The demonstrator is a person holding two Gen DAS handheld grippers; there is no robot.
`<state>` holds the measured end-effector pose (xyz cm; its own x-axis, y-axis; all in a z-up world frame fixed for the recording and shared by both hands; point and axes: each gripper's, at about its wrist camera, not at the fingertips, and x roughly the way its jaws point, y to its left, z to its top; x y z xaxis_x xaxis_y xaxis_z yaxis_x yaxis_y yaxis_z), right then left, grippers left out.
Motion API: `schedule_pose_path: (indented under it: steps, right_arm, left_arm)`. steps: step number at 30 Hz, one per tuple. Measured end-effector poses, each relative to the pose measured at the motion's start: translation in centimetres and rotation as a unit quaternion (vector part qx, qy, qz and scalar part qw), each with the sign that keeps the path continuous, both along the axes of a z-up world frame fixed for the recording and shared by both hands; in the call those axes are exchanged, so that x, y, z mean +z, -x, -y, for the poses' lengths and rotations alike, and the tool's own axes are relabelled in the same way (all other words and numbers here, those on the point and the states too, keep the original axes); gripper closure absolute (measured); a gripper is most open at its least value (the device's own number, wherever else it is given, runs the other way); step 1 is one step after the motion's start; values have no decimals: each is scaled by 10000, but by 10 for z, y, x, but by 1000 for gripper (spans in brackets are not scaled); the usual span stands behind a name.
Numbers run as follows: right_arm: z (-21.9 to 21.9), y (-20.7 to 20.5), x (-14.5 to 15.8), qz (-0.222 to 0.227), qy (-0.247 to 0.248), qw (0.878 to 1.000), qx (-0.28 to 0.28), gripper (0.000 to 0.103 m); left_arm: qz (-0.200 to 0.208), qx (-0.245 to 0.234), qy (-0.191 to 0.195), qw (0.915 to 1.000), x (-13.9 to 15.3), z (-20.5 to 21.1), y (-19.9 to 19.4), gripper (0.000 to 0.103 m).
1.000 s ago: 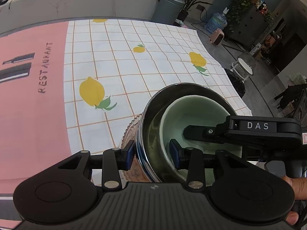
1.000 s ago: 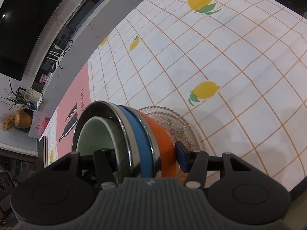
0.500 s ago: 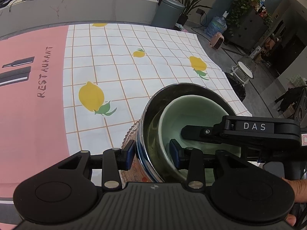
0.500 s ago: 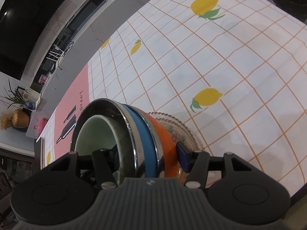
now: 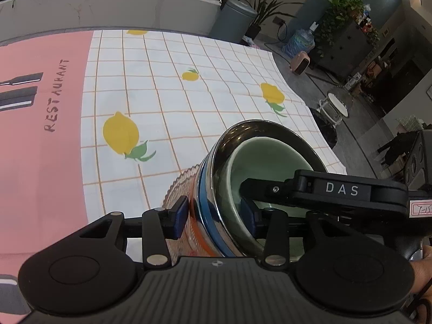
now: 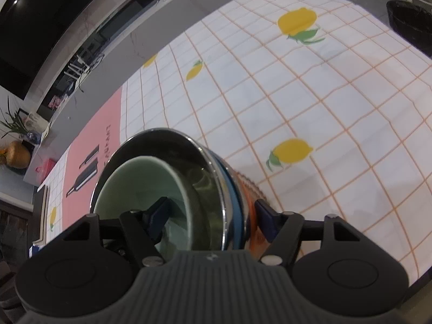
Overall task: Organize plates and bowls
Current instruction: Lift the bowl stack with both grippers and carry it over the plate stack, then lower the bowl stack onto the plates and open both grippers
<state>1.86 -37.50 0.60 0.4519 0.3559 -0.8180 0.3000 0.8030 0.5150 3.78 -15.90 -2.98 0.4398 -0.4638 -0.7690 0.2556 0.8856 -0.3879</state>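
A glossy celadon bowl [image 5: 267, 159] nests in shiny steel bowls [image 5: 216, 178]; both grippers [image 5: 213, 217] [image 6: 213, 214], lettered "DAS", have just been opening, jaws loosely straddling the rims.

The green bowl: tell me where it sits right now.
The green bowl sits nested inside the steel bowl, topping a stack on the glass plate, low and right of centre in the left wrist view, near the lemon-print tablecloth's front edge.
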Motion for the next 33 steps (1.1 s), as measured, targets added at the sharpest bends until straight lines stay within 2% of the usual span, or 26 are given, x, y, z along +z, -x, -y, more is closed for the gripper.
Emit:
schedule_pose_path:
  steps: [5, 8, 11, 12, 14, 16, 24, 28, 33]
  right_arm:
    - [5, 4, -8, -193, -504, 9985, -104, 35]
    - [-1, 4, -5, -102, -317, 9994, 3, 36]
    - [-10, 4, 8, 149, 281, 9994, 141, 36]
    - [-15, 5, 14, 255, 653, 9973, 214, 33]
    - [-24, 6, 21, 335, 1340, 9898, 351, 19]
    - [-30, 8, 25, 440, 1686, 9836, 471, 18]
    - [-35, 21, 48, 1074, 2231, 9681, 388, 16]
    - [-39, 32, 59, 1347, 2442, 9597, 358, 14]
    - [-51, 51, 71, 1646, 2737, 9470, 355, 10]
  left_arm:
    - [-25, 5, -77, 10000, 2, -5, 3, 56]
    - [-27, 18, -35, 10000, 2, -9, 2, 56]
    - [-26, 7, 2, 10000, 3, -10, 2, 54]
    - [-2, 0, -18, 10000, 5, -10, 3, 54]
    - [107, -36, -187, 9998, 9, -8, 6, 48]
    - [272, -75, -417, 9987, 13, -5, 10, 42]
    - [694, -45, -720, 9950, 37, -13, 19, 33]
    - [1028, -87, -920, 9904, 52, -13, 31, 20]
    - [1230, 81, -1244, 9845, 58, -16, 47, 16]
